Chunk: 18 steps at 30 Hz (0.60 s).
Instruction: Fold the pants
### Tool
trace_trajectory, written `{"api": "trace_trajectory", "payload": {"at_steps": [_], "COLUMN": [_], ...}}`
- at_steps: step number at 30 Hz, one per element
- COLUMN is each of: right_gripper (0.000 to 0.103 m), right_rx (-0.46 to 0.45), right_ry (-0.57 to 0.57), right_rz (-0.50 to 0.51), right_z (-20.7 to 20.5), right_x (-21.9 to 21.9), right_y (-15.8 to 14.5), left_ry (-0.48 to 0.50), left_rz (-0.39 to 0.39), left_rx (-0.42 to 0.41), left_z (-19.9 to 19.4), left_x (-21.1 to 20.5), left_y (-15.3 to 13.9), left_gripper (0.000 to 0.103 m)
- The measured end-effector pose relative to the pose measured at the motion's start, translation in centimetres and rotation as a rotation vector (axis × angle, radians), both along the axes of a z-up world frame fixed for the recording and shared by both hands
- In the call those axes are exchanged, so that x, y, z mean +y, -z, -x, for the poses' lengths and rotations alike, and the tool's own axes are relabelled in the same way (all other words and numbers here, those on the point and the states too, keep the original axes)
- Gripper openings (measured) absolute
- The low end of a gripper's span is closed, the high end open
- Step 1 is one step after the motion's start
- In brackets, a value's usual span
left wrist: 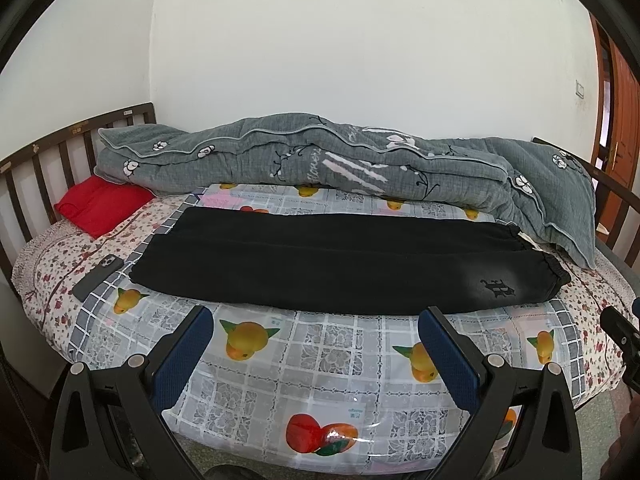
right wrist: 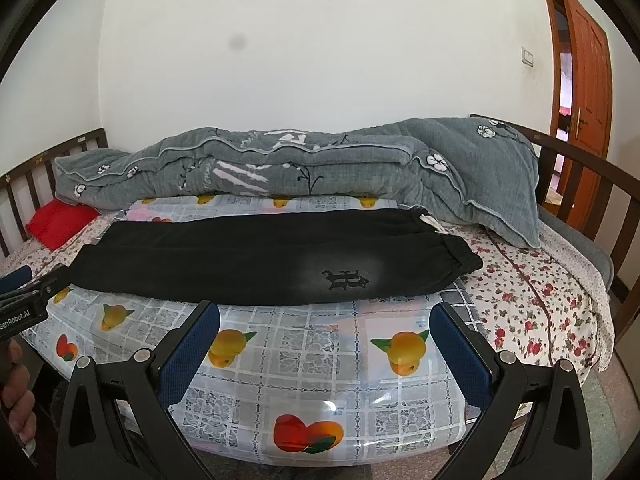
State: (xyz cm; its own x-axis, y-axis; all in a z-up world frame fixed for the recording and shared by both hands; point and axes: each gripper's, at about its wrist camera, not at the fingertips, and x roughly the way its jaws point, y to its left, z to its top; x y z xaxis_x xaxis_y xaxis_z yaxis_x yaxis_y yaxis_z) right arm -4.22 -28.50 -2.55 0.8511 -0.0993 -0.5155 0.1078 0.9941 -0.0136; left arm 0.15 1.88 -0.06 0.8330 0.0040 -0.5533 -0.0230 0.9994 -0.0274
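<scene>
White walls (left wrist: 360,60), slatted wooden bed frame (left wrist: 60,152), orange-brown door (right wrist: 588,64).

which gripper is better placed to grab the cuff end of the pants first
Right, probably. The right gripper hangs open near the logo and elastic cuffs; the left gripper faces the middle of the black pants.

Pants (left wrist: 340,258) lie across the bed (left wrist: 400,368); quilt (left wrist: 320,160) behind them, pillow (left wrist: 102,204) far left, what may be a phone (left wrist: 98,276) left.

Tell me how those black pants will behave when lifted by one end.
The pants look like soft fleece lying limp, so they will probably droop and sag. The glossy plastic sheet beneath likely lets them slide easily. The gathered cuff probably gives the firmest grip.
</scene>
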Motion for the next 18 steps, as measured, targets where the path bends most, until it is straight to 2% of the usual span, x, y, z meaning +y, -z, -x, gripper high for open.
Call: {"api": "trace_trajectory", "payload": {"at_steps": [9, 13, 18], "right_gripper": [0.103, 0.103, 0.102], "right_rx": [0.010, -0.003, 0.013], "right_ry": [-0.024, -0.037, 0.018], "right_rz": [0.021, 0.038, 0.056], "right_z": [-1.8, -3.4, -6.5], "right_x": [0.2, 0.1, -0.9], "right_y": [0.3, 1.1, 3.6], "left_ry": [0.022, 0.020, 0.012], "left_rz": [0.026, 0.060, 0.078], "left_rx": [-0.001, 0.020, 0.082], "left_z": [-2.5, -4.8, -7.7], "left_x": [0.2, 0.6, 1.7], "left_y": [0.8, 2.4, 5.7], "left_gripper": [0.103, 0.103, 0.102]}}
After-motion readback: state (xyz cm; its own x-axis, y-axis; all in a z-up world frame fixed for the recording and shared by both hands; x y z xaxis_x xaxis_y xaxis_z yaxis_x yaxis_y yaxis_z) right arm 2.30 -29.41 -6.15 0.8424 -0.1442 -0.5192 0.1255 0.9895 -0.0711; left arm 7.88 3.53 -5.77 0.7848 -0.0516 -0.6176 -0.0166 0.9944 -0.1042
